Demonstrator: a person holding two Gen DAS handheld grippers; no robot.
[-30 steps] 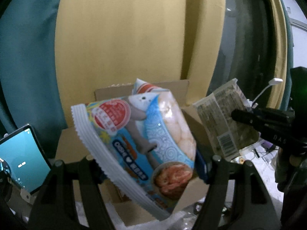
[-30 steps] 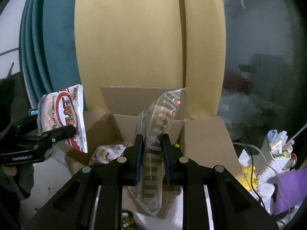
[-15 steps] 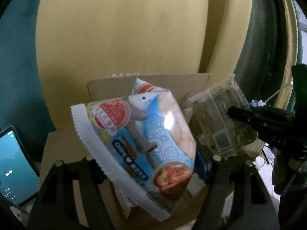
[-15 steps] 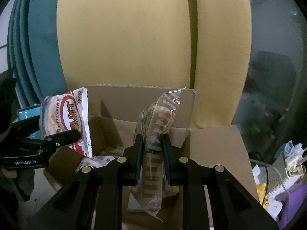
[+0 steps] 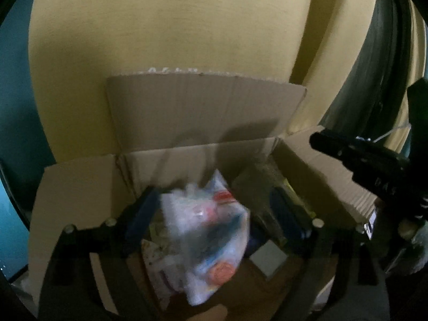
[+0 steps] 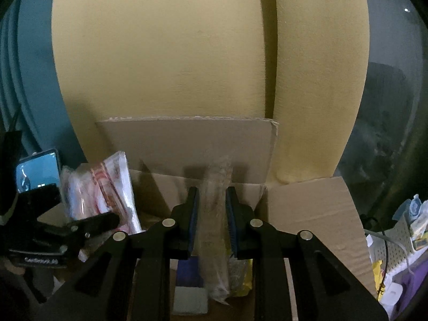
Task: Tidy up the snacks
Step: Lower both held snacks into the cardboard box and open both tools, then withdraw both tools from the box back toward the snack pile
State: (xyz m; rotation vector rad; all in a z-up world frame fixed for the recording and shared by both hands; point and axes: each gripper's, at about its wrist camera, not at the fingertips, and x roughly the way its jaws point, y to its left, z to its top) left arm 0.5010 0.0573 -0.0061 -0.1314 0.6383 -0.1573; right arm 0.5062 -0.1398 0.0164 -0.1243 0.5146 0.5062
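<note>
Snacks are going into an open cardboard box [image 5: 203, 112] that stands against a yellow cushion [image 6: 160, 53]. The left gripper [image 5: 219, 214] has its jaws wide and opening; a blurred white-and-blue shrimp snack bag [image 5: 208, 240] sits between the pads, clear of them, over the box's inside. The right gripper [image 6: 211, 208] is opening too, its jaws only slightly apart, with a clear-wrapped packet [image 6: 214, 214] upright between the blue pads; whether they press it I cannot tell. Other packets lie in the box.
</note>
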